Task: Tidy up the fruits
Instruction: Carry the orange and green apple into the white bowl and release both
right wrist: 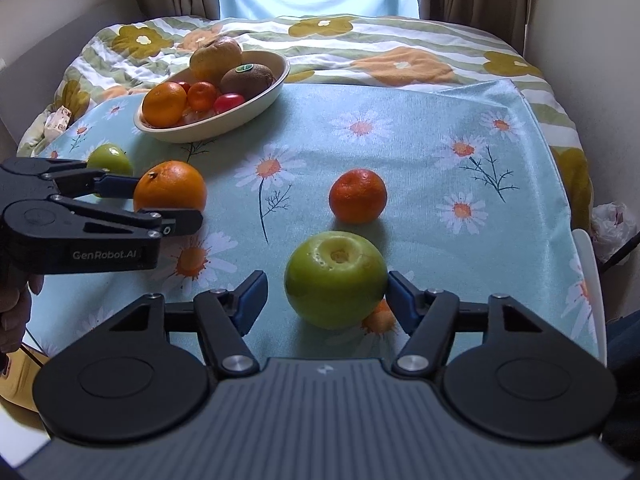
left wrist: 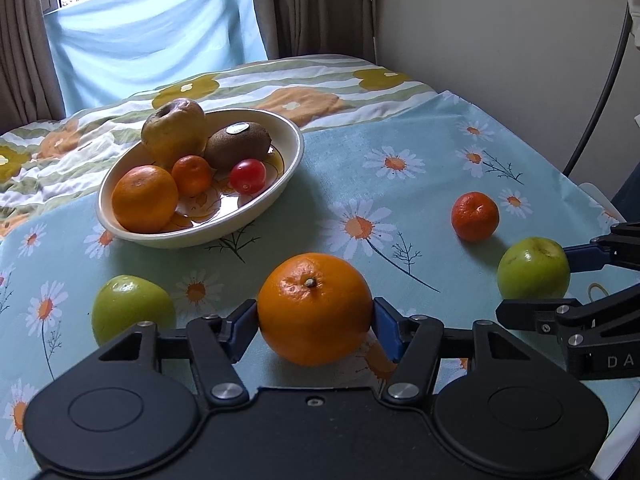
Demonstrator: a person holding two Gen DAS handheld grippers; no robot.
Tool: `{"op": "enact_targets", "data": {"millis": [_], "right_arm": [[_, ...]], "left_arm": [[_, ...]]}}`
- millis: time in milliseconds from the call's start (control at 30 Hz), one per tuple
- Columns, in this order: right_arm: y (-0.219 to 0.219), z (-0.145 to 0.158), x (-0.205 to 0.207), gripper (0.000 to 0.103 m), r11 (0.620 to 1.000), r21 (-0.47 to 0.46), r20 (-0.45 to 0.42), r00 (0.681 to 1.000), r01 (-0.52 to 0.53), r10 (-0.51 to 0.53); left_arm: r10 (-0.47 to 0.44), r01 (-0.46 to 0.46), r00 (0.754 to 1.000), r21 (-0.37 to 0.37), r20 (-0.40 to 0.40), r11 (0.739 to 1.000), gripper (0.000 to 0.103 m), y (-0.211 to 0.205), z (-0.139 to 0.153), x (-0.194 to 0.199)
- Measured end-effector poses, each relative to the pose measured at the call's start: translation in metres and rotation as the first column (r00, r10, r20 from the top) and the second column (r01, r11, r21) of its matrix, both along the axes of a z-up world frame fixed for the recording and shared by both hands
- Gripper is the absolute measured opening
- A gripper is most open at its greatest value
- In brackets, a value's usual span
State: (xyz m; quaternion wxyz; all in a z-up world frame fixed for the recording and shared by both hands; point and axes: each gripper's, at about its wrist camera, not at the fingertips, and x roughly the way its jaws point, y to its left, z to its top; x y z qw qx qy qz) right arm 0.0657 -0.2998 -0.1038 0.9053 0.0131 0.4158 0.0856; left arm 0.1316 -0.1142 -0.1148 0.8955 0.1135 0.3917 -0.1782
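Fingers of left gripper (left wrist: 314,322) pinch an orange (left wrist: 316,292), right gripper (right wrist: 326,298) fingers gape around green apple (right wrist: 335,272) — mandarin (right wrist: 357,196) beyond.

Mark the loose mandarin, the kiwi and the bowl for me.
mandarin (right wrist: 357,196): right wrist view, middle of its peel.
kiwi (left wrist: 239,149): left wrist view, brown skin below the sticker.
bowl (left wrist: 256,216): left wrist view, bare outer wall at the near rim.

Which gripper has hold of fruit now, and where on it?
Left gripper pinches the orange at its sides. Right gripper only brackets the green apple; one pad stands clear.
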Motion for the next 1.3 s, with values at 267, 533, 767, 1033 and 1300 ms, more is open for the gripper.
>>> {"op": "enact_targets", "data": {"millis": [267,533,767,1033,1300], "right_arm": [[-0.002,0.001,0.001,0.069,1.0,-0.013,0.003,1.0,0.002,-0.002],[-0.002,0.016,-0.004,0.069,1.0,0.004,0.025,1.0,-0.01,0.009],[0.001,0.043,-0.004,0.069,0.999,0.008,0.055,0.998,-0.038,0.037],[0.01,0.08,0.008,0.069,0.997,0.016,0.092,0.993,-0.08,0.078],[0.026,0.104,0.036,0.069,0.992,0.03,0.13,0.985,-0.12,0.115]], "left_arm": [[0.031,-0.031,0.999,-0.021,0.015,0.999,0.065,0.008,0.004,-0.012],[0.067,-0.064,0.996,-0.047,0.062,0.997,0.065,0.01,0.027,-0.029],[0.122,-0.116,0.989,-0.07,0.085,0.991,0.065,0.013,0.054,-0.044],[0.206,-0.197,0.972,-0.086,0.115,0.977,0.065,0.026,0.087,-0.049],[0.255,-0.244,0.956,-0.089,0.145,0.966,0.065,0.042,0.108,-0.031]]}}
